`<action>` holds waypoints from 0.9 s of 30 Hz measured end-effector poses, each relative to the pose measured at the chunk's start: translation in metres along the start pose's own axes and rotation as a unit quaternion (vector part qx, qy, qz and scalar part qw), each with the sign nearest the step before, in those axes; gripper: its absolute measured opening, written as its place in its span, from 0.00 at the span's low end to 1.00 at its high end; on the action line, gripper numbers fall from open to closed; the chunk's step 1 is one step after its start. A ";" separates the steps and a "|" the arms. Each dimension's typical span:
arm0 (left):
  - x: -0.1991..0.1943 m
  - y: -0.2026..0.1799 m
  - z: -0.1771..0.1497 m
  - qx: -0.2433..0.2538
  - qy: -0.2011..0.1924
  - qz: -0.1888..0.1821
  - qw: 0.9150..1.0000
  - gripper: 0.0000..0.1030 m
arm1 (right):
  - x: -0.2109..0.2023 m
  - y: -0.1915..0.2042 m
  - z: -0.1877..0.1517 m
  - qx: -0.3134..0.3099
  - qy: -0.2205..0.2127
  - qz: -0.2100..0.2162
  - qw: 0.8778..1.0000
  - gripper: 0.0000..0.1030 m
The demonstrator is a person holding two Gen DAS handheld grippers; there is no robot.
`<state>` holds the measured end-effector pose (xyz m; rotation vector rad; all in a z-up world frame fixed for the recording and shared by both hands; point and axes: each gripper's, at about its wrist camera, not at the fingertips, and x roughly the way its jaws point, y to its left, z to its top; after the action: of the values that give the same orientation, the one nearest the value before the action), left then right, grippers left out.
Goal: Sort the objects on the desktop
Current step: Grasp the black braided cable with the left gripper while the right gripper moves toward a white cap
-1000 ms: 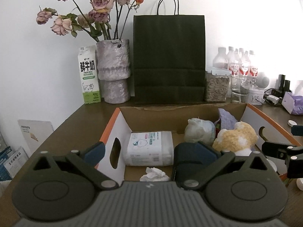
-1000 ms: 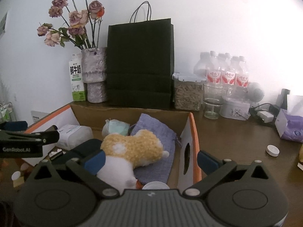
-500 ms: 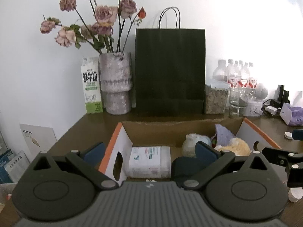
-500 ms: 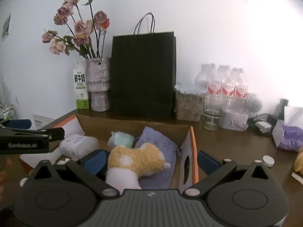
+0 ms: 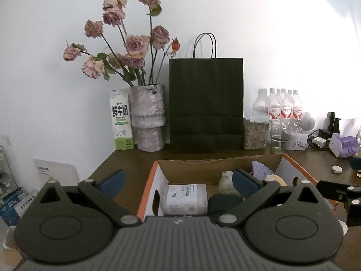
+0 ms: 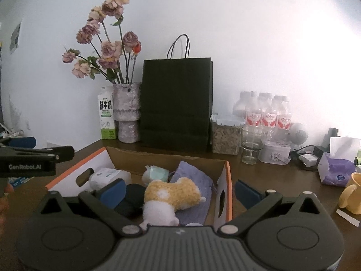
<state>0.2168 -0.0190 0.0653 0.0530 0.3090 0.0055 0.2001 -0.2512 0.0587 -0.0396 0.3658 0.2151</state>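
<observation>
Right wrist view: right gripper (image 6: 179, 190) and left gripper (image 5: 178, 180) both hang with jaws spread, holding nothing, above the cardboard box (image 6: 226, 188) containing the plush toy (image 6: 172, 195). Risk: descending carelessly may snag the box wall, shifting it toward the glass cup (image 6: 251, 146).

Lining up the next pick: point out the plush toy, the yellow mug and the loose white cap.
plush toy (image 6: 173, 192), right wrist view, orange back.
yellow mug (image 6: 354, 194), right wrist view, side wall.
white cap (image 5: 336, 169), left wrist view, top face.
</observation>
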 end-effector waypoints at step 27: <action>-0.072 0.025 -0.063 0.008 0.079 -0.011 0.997 1.00 | -0.070 0.000 -0.073 0.006 0.069 -0.002 0.998 1.00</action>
<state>0.1295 0.0086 0.0288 0.0647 0.4685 -0.0149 0.1111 -0.2712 0.0155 -0.0433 0.5042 0.2062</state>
